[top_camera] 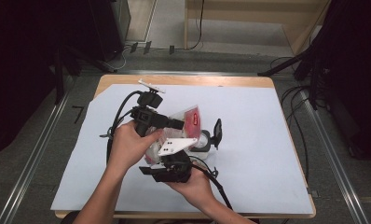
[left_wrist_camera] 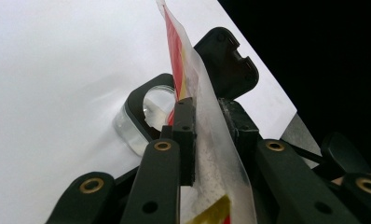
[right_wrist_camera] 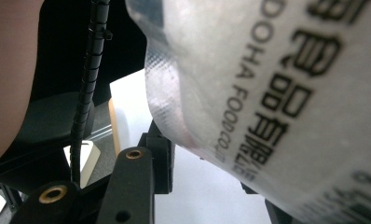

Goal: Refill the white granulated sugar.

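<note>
Dark room, grey floor, cables trailing around a wooden desk under a white sheet. Held up over the middle of that sheet: a clear plastic food pouch with red print. Left tongs pinching the pouch's thin upper edge, film pressed flat between the pads. Right tongs gripping from below at the pouch's lower end, printed film bulging over the jaws; pinching it, by the look of things. Probably the opening step: pouch stretched between both grips, ready for tearing or pulling apart. Next move likely calls for a firm hold below and a steady pull above, without spilling. Just beside: a small clear jar with its black flip lid standing open, near enough to get knocked.
</note>
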### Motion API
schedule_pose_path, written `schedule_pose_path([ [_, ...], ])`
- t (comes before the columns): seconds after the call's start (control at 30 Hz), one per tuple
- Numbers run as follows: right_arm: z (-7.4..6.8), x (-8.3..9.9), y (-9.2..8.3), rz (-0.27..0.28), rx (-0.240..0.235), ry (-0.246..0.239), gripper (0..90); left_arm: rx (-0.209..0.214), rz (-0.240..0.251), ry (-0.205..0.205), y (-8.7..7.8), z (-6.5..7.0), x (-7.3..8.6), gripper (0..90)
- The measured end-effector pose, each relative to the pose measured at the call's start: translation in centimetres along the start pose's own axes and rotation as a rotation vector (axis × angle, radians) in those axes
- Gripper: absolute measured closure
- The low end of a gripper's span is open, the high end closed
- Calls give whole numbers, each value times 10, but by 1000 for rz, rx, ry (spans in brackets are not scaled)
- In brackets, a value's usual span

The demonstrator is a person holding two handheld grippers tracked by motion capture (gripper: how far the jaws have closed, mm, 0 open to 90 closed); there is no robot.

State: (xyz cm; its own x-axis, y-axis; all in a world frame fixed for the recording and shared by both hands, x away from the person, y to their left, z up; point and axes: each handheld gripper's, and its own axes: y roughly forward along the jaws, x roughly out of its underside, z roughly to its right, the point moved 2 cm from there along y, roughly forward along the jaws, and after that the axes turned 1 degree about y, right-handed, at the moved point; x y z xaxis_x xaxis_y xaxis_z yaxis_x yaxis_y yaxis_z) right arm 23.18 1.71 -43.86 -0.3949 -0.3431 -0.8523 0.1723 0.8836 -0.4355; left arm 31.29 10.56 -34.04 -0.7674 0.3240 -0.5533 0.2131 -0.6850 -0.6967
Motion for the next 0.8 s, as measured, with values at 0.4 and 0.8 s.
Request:
schedule_pose_path([
  [0.4, 1, 0, 0, 2, 3, -4, 633, -25, 10, 29, -1, 3, 0, 785],
  [0.8, 2, -1, 0, -6, 2, -11, 632, -30, 19, 30, 0, 4, -1, 785],
])
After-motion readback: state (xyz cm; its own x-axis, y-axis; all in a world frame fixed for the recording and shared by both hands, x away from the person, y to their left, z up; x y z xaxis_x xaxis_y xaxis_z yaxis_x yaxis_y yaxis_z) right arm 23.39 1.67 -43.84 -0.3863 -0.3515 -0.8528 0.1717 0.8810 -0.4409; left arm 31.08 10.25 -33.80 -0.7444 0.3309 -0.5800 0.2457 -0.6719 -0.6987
